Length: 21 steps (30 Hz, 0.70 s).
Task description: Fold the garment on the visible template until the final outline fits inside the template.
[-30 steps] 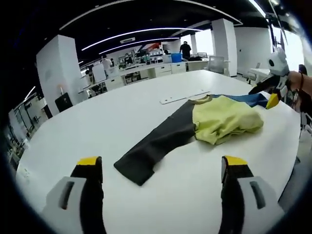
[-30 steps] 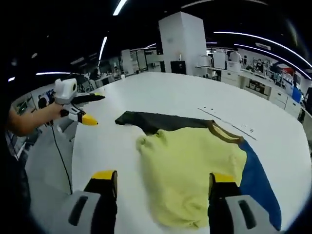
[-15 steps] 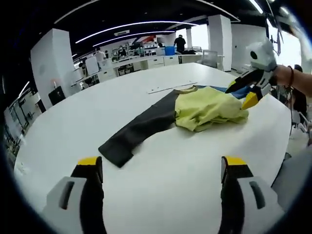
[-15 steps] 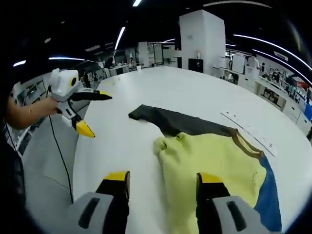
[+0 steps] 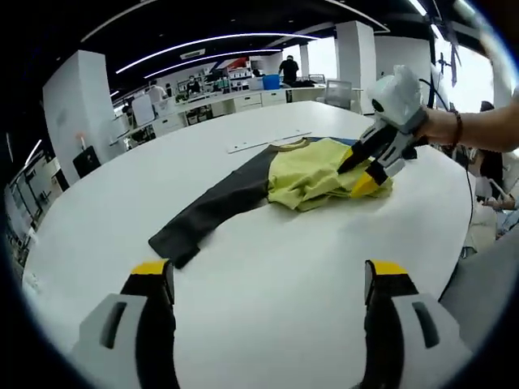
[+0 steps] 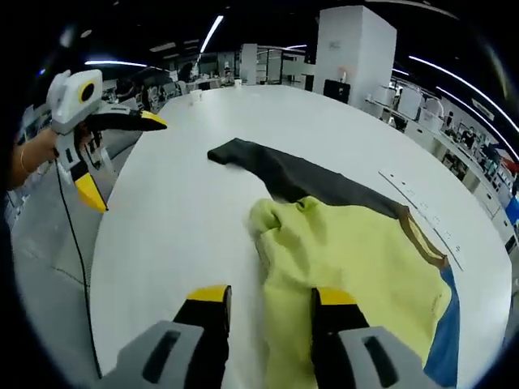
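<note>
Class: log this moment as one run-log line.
right gripper: open, at yellow shirt edge | left gripper: open, off table | dark sleeve: unfolded

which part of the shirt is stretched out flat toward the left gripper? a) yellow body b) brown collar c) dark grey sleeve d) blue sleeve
c: the dark grey sleeve runs out flat from the bunched yellow body toward the left gripper.

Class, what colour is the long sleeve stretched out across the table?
The sleeve is dark grey, almost black. The right gripper view shows it best.
</note>
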### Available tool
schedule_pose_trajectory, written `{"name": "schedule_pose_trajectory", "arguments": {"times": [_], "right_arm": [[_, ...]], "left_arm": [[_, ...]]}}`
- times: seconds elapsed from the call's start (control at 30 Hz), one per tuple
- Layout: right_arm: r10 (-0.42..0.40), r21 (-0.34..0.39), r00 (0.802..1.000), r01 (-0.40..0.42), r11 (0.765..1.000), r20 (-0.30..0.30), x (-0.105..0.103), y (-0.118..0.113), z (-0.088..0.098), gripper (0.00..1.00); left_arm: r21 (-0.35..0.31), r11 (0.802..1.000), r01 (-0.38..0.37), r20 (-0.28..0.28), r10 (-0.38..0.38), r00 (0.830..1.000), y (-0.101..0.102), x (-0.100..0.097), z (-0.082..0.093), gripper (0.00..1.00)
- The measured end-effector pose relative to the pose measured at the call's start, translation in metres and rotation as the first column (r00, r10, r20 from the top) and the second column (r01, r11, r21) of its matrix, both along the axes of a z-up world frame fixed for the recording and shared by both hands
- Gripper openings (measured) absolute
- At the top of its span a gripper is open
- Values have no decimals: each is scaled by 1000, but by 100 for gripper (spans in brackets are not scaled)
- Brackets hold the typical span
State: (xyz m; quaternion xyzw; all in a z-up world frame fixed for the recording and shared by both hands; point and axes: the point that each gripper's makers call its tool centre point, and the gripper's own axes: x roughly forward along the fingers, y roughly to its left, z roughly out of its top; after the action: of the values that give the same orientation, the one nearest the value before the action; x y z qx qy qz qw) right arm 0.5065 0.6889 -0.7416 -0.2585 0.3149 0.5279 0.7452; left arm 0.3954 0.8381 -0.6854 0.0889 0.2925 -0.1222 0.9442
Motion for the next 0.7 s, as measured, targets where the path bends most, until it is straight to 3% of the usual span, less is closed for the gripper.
{"name": "schedule_pose_trajectory", "arguments": {"times": [0.1, 0.3, 0.4, 0.5, 0.7], "right_arm": [[10, -55, 999, -8, 998, 30, 6, -3, -13, 32], [-15, -82, 1000, 14, 997, -1, 10, -6, -32, 28], [-36, -75, 999, 34, 997, -17, 12, -6, -32, 25], [-61, -79, 998, 61, 995, 1, 20, -9, -32, 15], [-86, -58, 996, 85, 995, -19, 25, -11, -30, 9]], "left_arm": [[-7, 1000, 10, -5, -10, 1000, -4, -2, -1, 94], [0, 999, 50, -27, -50, 998, -15, -4, -5, 93], [9, 998, 63, -27, -63, 998, -18, -3, -5, 93], [-7, 998, 55, -20, -55, 998, -19, -2, -5, 92], [-28, 997, 69, -13, -70, 997, -29, -2, -4, 88]]}}
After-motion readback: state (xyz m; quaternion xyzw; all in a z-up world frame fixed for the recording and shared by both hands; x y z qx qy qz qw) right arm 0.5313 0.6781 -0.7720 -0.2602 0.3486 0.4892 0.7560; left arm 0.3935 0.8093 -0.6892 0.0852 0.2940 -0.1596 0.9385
